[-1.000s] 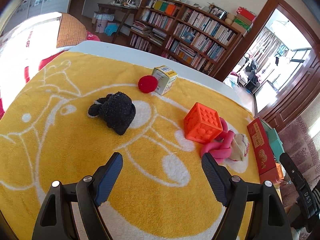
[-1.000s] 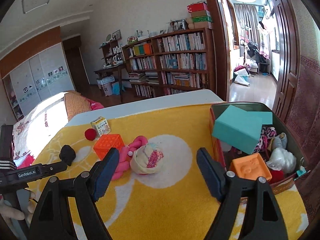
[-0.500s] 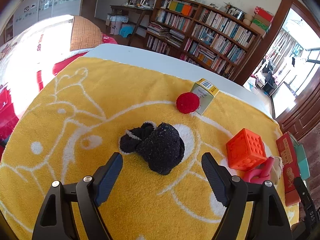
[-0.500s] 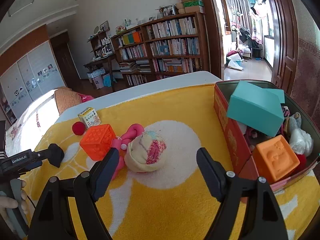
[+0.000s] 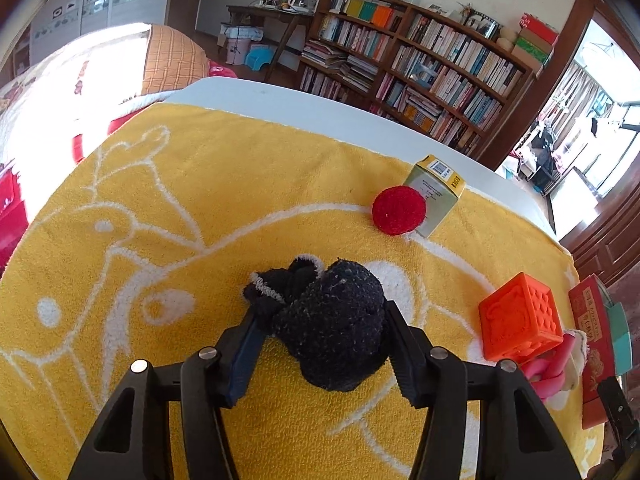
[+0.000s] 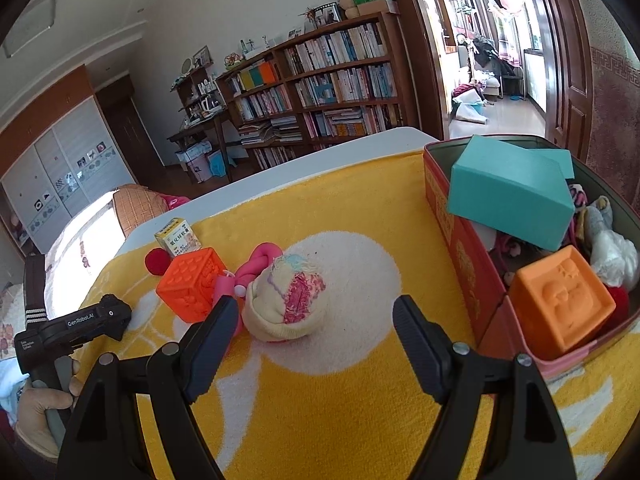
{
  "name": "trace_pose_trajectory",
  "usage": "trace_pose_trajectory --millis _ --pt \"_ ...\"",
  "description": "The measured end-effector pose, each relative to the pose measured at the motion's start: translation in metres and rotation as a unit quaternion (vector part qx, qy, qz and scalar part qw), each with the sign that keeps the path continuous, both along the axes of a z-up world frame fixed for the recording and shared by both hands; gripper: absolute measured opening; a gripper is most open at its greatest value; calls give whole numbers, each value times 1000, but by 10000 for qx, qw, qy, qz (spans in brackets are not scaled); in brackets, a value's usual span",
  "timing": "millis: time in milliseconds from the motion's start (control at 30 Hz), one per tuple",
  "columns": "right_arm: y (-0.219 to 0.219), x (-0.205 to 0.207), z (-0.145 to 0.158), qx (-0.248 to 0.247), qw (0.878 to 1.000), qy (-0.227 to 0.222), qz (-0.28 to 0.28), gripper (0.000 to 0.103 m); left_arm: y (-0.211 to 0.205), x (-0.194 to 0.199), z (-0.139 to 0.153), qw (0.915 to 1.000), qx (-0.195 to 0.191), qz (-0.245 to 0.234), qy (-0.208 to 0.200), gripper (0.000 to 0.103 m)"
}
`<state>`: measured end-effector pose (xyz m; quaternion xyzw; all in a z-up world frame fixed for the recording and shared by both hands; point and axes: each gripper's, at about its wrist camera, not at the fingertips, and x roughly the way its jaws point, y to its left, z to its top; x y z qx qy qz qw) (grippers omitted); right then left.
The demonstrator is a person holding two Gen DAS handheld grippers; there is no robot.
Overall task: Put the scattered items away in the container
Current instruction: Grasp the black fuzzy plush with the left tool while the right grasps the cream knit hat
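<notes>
My left gripper [image 5: 320, 340] is shut on a black rolled sock [image 5: 332, 320] that lies on the yellow towel [image 5: 200, 208]. My right gripper [image 6: 316, 332] is open and empty, with a cream and pink rolled sock [image 6: 286, 300] just ahead between its fingers. A pink twisted toy [image 6: 256, 262] and an orange studded cube [image 6: 192, 280] lie left of that sock. A red ball [image 5: 399, 210] leans on a small carton [image 5: 438, 192] farther back. The red container [image 6: 464, 248] stands at the right, holding a teal box [image 6: 508, 192], an orange block [image 6: 564, 300] and soft items.
The white table edge [image 5: 320, 108] runs along the far side of the towel. The left gripper's body [image 6: 76, 322] and the hand holding it show at the left of the right wrist view. A bookshelf [image 6: 320, 88] and a doorway lie beyond the table.
My left gripper moved forward onto the black sock and closed on it. My right gripper moved closer to the cream and pink sock and stayed open.
</notes>
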<state>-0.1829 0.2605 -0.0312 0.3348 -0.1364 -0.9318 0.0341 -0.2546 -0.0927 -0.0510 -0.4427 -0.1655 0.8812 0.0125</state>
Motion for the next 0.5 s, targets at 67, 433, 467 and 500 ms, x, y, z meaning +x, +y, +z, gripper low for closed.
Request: trace_pose_trajectory --millis 67,433,467,500 --pt "-2 -1 -2 11 10000 -44 47 83 -1 6 7 9999 36 4 107 59" --pt "-3 -14 -5 -178 9990 -399 73 83 9 32 36 9979 301 -328 465 59" --pt "-5 -15 -4 -185 9988 -444 81 83 10 32 36 9979 305 -353 460 59" --pt "-5 -18 -4 -207 9985 -502 90 83 13 33 36 9978 305 -375 452 59"
